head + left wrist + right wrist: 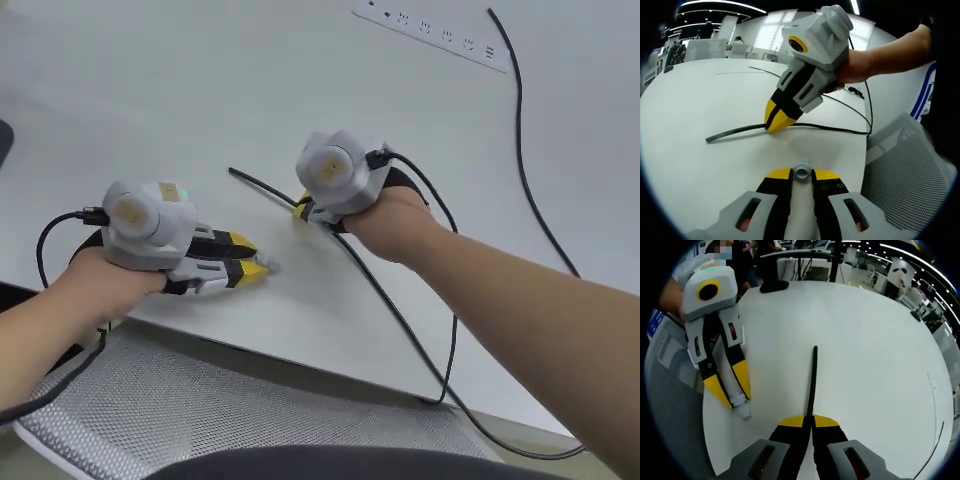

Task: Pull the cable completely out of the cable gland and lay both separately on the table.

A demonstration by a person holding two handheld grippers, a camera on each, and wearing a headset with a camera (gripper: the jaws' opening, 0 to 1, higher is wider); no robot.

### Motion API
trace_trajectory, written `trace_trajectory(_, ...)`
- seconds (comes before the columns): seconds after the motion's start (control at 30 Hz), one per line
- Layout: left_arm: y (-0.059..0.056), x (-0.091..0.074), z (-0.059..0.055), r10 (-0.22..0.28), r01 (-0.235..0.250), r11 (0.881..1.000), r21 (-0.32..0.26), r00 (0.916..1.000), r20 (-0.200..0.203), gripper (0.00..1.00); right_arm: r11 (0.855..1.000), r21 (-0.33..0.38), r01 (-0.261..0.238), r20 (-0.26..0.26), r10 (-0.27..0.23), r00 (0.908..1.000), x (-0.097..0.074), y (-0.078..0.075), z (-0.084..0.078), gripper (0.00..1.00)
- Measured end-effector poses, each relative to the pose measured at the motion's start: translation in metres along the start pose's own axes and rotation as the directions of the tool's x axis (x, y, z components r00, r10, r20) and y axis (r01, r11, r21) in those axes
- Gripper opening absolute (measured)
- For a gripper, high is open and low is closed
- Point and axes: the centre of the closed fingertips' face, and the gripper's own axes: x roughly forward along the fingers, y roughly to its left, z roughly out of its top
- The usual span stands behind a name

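One cable gland (802, 170) in left gripper (802, 176), cable (812, 382) in right gripper (809, 419)

Left tongs (801, 174) clamped, right tongs (809, 420) clamped, tips near each other

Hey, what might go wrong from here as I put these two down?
The cable gland, pinched in the left gripper, sits near the table edge; being round, it may roll off when released. The cable in the right gripper trails over that edge, so its hanging weight might drag it off.
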Motion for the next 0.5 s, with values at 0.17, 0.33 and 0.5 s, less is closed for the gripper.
trace_trajectory(0.17,0.0007,0.0006,-0.0049,0.004,-0.004,1.000,-0.017,0.9997,-0.026,0.15,1.000,0.007,0.002,-0.001,-0.002,1.0000,-0.0001,-0.0009,0.0000,0.00)
trace_trajectory(0.33,0.0020,0.0019,-0.0054,0.013,-0.013,1.000,0.011,0.9990,-0.043,0.16,1.000,-0.003,0.005,-0.006,-0.005,1.0000,-0.0003,-0.0002,0.0000,0.01)
trace_trajectory(0.5,0.0024,0.0018,-0.0062,0.026,-0.024,0.999,0.042,0.9978,-0.060,0.16,1.000,-0.010,0.009,-0.010,-0.009,0.9999,-0.0002,0.0000,0.0004,0.01)
